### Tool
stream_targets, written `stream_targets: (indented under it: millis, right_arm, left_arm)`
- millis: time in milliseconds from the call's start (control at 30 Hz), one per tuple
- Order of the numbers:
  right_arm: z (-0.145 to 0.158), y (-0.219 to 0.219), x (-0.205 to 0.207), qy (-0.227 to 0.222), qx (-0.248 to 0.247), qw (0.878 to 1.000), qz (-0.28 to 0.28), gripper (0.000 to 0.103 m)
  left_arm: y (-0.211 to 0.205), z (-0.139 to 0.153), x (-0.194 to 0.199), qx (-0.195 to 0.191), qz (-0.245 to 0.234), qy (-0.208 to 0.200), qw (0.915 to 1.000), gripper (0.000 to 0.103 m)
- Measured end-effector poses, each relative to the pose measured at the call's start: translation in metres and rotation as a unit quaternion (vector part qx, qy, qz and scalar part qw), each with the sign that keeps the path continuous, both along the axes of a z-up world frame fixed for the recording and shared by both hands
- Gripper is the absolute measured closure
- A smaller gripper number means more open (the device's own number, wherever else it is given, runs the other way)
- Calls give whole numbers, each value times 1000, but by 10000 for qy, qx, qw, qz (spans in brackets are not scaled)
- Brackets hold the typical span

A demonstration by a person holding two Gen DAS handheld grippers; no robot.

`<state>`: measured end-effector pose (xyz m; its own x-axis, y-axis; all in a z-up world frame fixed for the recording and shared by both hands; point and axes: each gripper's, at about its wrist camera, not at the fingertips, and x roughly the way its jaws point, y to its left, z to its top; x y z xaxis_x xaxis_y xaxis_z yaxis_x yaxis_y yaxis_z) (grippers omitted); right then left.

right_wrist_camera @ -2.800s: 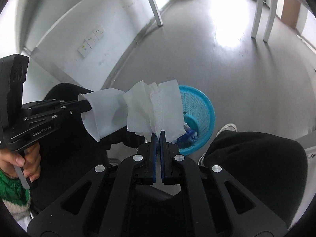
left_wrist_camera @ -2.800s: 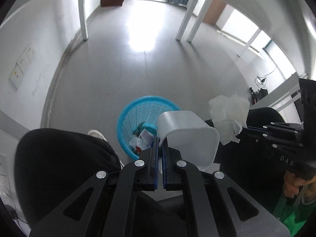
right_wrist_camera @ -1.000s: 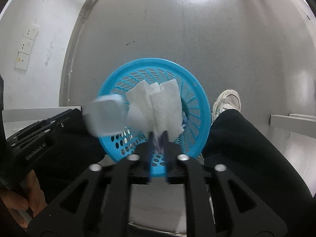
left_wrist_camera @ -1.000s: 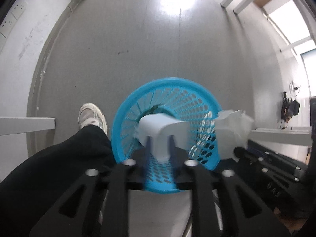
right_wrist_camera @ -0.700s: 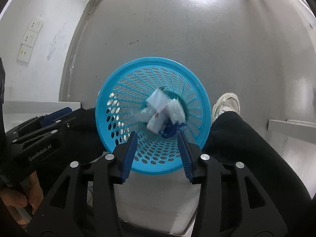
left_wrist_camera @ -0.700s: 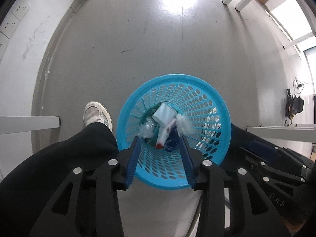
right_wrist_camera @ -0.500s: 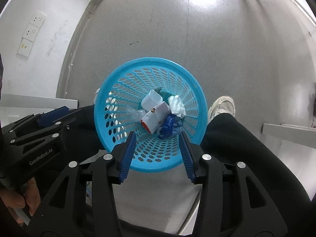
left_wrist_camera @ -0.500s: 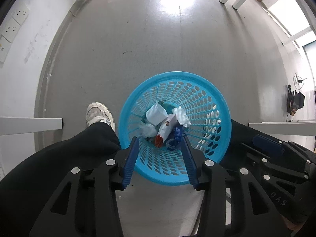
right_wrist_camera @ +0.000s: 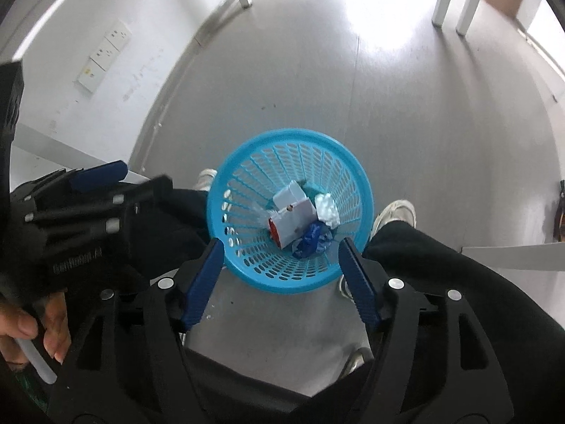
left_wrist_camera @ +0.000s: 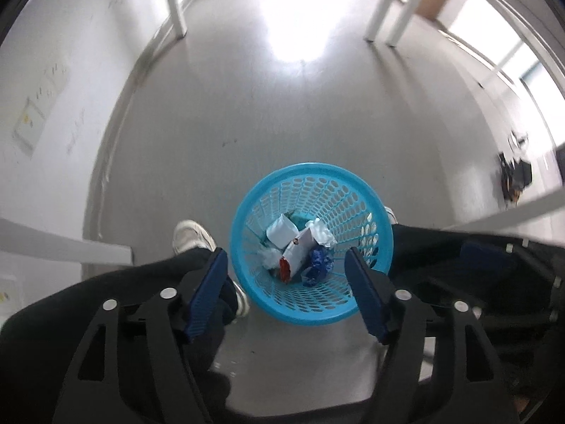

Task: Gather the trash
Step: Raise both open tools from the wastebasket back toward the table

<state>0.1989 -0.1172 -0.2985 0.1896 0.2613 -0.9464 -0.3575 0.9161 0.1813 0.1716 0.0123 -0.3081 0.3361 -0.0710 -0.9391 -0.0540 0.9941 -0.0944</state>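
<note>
Both grippers held wide above the basket

Nothing is gripped by the left gripper (left_wrist_camera: 286, 268) or the right gripper (right_wrist_camera: 280, 259); both jaws are spread wide. The trash (a white cup (left_wrist_camera: 281, 231), crumpled tissue (right_wrist_camera: 326, 209) and wrappers) is seen lying inside the blue basket (left_wrist_camera: 348, 190), which is set on the grey floor (left_wrist_camera: 282, 113) between the person's shoes.

Both wrist cams are looking steeply down at the grey floor (left_wrist_camera: 247, 123) from above the person's legs, facing forward along wide-apart fingers. The left cam is sitting a bit further back. Both are sharing the blue basket (left_wrist_camera: 367, 190) (right_wrist_camera: 356, 162); the right one is also catching the left gripper (right_wrist_camera: 99, 176) at its left edge.
</note>
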Motion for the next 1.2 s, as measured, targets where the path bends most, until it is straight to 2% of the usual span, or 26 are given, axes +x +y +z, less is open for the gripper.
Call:
stream_targets:
  millis: [67, 167, 567, 800, 967, 1200]
  right_arm:
    - [8, -3, -8, 21, 101, 9999, 7, 38]
    - [20, -5, -21, -80, 147, 9998, 49, 38]
    - [86, -21, -78, -947, 264, 9950, 154, 19]
    - [123, -38, -111, -1539, 491, 9868, 110, 9]
    - [149, -49, -132, -1828, 698, 9806, 114, 9]
    - [187, -51, -151, -2306, 721, 9703, 143, 9]
  left_arm:
    - [-2, 12, -11, 41, -83, -177, 9998, 33]
    - [5, 28, -23, -15, 62, -435, 9990, 29]
    - [6, 67, -82, -250, -28, -927, 9954, 6]
    - [2, 98, -117, -169, -183, -1351, 9905, 6]
    - [6, 131, -136, -233, -224, -1751, 9840, 6]
    - [0, 172, -158, 130, -455, -2292, 9722, 6]
